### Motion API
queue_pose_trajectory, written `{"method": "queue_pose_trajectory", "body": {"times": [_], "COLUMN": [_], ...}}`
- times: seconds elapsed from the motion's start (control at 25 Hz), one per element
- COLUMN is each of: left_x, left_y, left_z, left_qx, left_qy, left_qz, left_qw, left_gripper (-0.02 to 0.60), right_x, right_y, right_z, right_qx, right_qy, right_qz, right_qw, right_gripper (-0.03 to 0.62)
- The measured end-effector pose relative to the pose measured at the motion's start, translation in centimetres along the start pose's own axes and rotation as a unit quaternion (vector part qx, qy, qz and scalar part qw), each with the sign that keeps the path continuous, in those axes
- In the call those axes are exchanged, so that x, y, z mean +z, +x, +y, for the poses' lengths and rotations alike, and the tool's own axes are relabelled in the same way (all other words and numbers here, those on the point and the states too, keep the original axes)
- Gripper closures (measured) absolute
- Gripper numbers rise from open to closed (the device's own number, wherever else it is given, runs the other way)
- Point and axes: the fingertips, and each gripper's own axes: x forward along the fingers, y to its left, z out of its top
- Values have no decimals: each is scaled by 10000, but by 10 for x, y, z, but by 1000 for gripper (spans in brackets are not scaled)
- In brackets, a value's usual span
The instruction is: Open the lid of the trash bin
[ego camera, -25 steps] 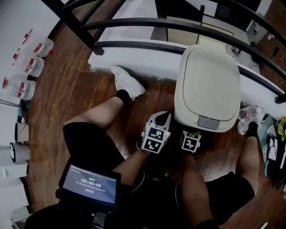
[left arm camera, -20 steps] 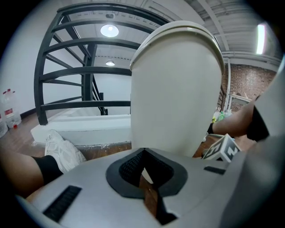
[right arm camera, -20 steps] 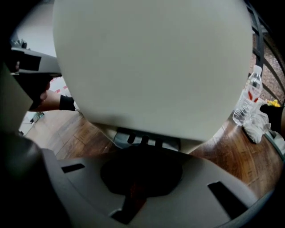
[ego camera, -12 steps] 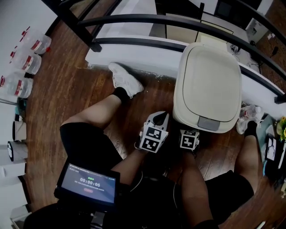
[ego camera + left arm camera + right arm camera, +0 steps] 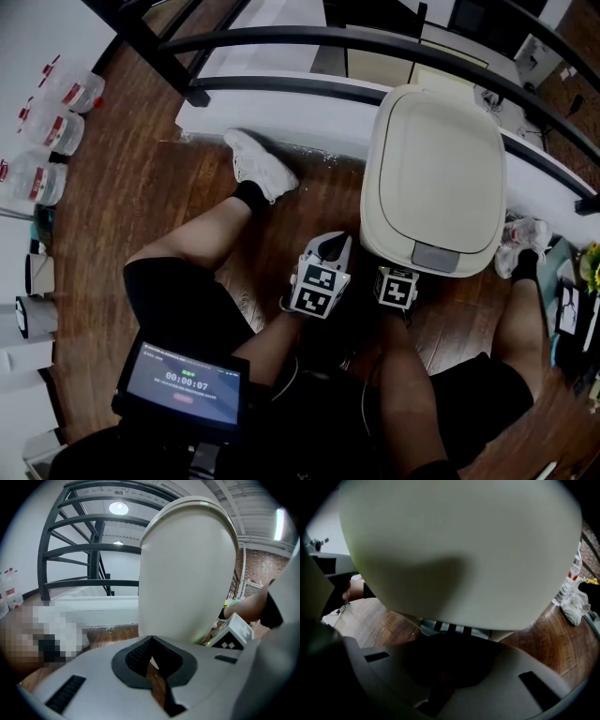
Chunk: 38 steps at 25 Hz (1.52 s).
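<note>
A cream trash bin [image 5: 433, 169] stands on the wood floor between the person's legs, its lid down flat and a grey push tab [image 5: 436, 256] at its near edge. My left gripper [image 5: 335, 247] hangs beside the bin's near left corner, jaws shut and empty; in the left gripper view the bin [image 5: 187, 573] rises just right of my left gripper [image 5: 151, 654]. My right gripper [image 5: 397, 284] sits low against the bin's front, below the tab, its tips hidden under the rim. The right gripper view fills with the bin's wall [image 5: 459, 550], a striped foot pedal [image 5: 451, 628] just beyond my shut right gripper [image 5: 443, 670].
A white ledge [image 5: 272, 108] and black metal rails [image 5: 281, 42] run behind the bin. White shoes [image 5: 255, 165] rest on either side of it. Water bottles [image 5: 42, 131] lie at the far left by the wall. A small screen [image 5: 184, 385] sits on the person's lap.
Both grippers have edged a little closer to the bin's front. The lid has stayed down.
</note>
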Motion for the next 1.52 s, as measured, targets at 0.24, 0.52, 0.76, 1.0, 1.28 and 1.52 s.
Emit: {"method": "queue_pose_trajectory", "body": {"times": [0.24, 0.52, 0.76, 1.0, 1.28, 1.52], "left_x": [-2, -2, -3, -3, -5, -7], "left_y": [1, 0, 1, 2, 2, 3], "left_z": [-3, -4, -3, -1, 2, 2], "left_qx": [-81, -107, -83, -95, -97, -109], "left_qy": [-102, -203, -145, -281, -319, -291], "left_qz": [52, 72, 39, 56, 96, 89], "left_qw": [9999, 9997, 9999, 9995, 9994, 9995], "left_gripper": [583, 583, 583, 583, 583, 583], "right_x": [1, -2, -2, -2, -3, -4], "right_y": [-1, -3, -1, 0, 3, 5], "right_z": [-1, -3, -4, -3, -3, -4], "right_qx": [35, -5, -72, -50, -100, -50], "right_qy": [30, -48, -161, -283, -293, -258], "right_qz": [45, 63, -44, -81, -46, -77], "right_qw": [10000, 10000, 9998, 9996, 9995, 9996], "right_gripper": [589, 589, 589, 589, 589, 589]}}
